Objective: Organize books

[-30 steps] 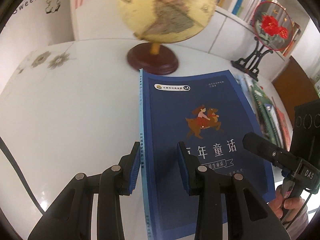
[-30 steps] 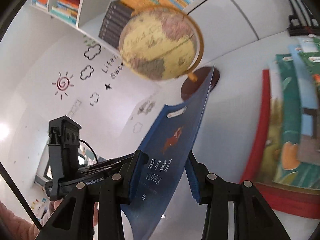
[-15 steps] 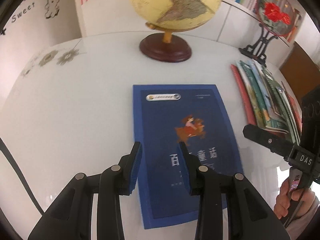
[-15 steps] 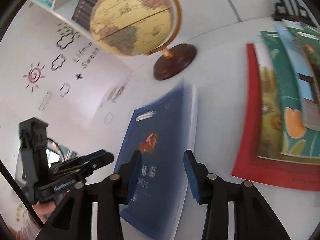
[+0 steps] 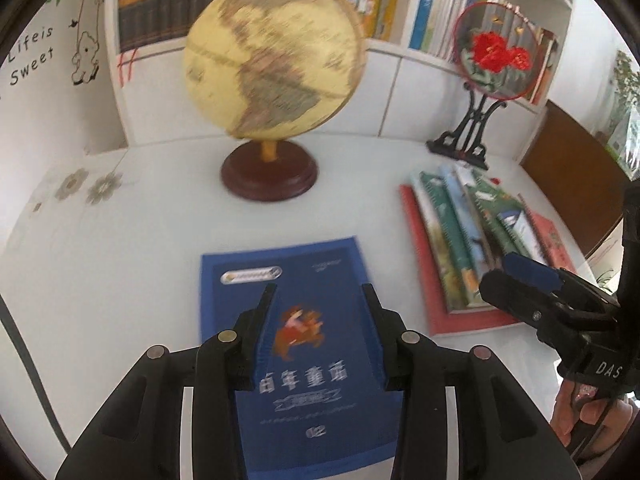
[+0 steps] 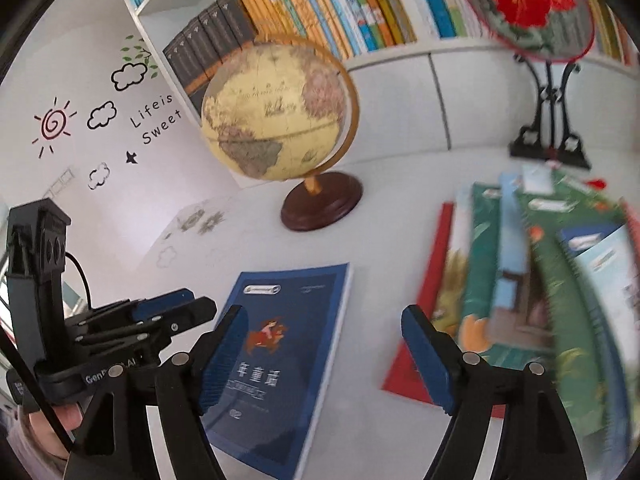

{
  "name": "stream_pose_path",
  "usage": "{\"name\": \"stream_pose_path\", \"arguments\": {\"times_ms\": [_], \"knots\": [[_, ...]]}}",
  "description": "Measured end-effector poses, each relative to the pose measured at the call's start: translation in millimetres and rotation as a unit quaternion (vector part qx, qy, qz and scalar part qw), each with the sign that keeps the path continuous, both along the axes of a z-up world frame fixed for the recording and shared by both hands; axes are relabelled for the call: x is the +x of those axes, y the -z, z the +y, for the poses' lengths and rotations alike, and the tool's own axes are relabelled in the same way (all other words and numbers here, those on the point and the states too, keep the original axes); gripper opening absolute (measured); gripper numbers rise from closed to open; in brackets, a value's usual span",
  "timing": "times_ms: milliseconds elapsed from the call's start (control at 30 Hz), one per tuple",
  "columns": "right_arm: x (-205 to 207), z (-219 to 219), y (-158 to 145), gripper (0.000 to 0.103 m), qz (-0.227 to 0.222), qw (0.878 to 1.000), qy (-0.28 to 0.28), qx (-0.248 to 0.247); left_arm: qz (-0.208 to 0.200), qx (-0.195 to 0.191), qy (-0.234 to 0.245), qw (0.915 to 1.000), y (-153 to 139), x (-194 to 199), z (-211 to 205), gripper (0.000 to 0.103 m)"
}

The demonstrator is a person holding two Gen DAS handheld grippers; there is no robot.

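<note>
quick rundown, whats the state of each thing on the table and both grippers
blue book: flat on the table, closed, cover up, not gripped
stack of books: fanned pile, lying flat
globe: upright on its base
fan ornament: upright on its stand
left gripper: jaws opening, empty
right gripper: jaws opening, empty

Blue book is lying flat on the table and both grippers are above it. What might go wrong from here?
1. The dark blue paperback book lies flat on the white table, so fingers may slip off its thin edge.
2. The fanned stack of green and red picture books sits close beside the opening right gripper; a sweep could scatter it.
3. The yellow globe on its brown base stands just behind and could be knocked.
</note>
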State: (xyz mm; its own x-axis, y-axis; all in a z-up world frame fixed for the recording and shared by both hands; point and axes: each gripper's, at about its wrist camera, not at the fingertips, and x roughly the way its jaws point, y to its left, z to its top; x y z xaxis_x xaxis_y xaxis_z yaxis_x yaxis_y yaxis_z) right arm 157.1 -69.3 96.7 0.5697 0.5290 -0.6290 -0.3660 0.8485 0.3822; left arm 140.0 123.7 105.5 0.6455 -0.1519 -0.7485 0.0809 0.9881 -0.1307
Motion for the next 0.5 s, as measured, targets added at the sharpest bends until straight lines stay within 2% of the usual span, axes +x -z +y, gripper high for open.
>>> {"name": "stream_pose_path", "arguments": {"times_ms": [100,167,367,433,500], "knots": [[-2,-16,-5,0.085,-0.007,1.0,0.003,-0.003,-0.02,0.005,0.006,0.9998,-8,2,-17,0.036],[-6,-27,-8,0.085,-0.018,1.0,0.006,-0.012,-0.03,0.013,0.012,0.9994,-13,4,-30,0.036],[-18,-63,-21,0.085,-0.066,0.993,0.045,-0.082,-0.045,0.02,0.041,0.9979,-22,9,-74,0.036],[-22,-76,-22,0.088,-0.074,0.992,0.054,-0.09,-0.045,0.023,0.047,0.9976,-23,11,-87,0.041],[-22,-91,-22,0.09,-0.074,0.992,0.057,-0.09,-0.045,0.026,0.051,0.9974,-24,14,-104,0.041]]}}
